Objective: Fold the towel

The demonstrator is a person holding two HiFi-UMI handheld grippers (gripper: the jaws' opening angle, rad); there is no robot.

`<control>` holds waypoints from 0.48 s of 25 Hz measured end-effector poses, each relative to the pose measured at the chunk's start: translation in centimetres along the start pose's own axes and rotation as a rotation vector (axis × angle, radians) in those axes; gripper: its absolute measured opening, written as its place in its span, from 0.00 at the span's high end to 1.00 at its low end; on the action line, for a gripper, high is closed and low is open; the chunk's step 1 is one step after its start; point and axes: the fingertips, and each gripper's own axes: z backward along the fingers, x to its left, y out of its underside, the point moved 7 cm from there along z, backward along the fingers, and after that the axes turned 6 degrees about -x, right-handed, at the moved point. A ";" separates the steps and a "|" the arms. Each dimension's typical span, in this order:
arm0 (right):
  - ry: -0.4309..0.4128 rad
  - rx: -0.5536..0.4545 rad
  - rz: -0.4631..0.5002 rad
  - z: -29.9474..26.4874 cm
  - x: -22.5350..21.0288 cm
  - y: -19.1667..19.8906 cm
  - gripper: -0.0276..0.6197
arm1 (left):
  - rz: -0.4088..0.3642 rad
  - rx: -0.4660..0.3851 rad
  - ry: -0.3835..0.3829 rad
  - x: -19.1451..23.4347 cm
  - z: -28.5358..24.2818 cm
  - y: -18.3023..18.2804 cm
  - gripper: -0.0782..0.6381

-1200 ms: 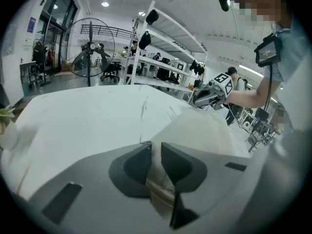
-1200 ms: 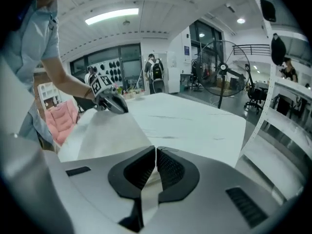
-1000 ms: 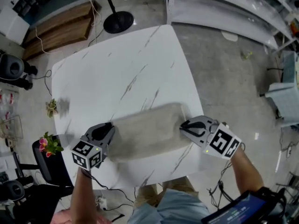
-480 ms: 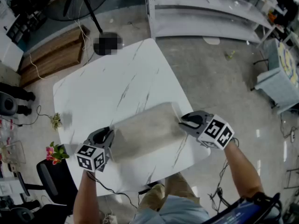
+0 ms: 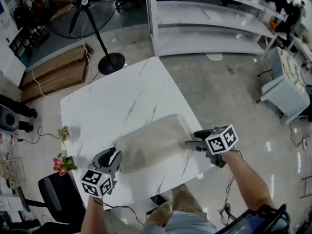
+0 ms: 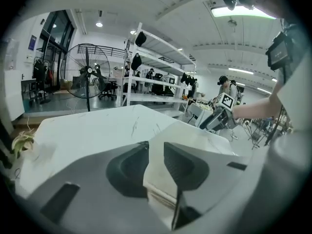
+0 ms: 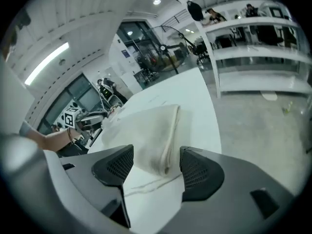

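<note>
Releasing cleanly is the step in hand: the right gripper has just spread wide around one end of the folded towel by the tabletop's near right edge. The left gripper, jaws narrow and easing apart, pinches the other end. Both should back away without dragging it.

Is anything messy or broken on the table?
Nothing stands out: the folded beige towel sits neatly on the white marble table, and nothing is spilled or broken.

Right gripper has rolled over, and its jaws have just been opening wide; the towel end now lies loose between them. Left gripper has lifted, its jaws opening slightly around the towel edge.
</note>
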 end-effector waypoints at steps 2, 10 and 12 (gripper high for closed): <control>-0.017 0.050 -0.076 -0.9 -0.2 1.3 0.43 | 0.019 -0.004 0.002 -0.6 0.5 0.8 0.75; -0.024 0.028 -0.377 -2.9 -0.4 1.5 0.67 | 0.087 -0.018 -0.002 -2.5 2.3 3.4 0.75; -0.028 -0.048 -0.479 -2.5 -0.9 1.9 0.75 | 0.083 -0.017 -0.003 -2.7 3.2 3.6 0.75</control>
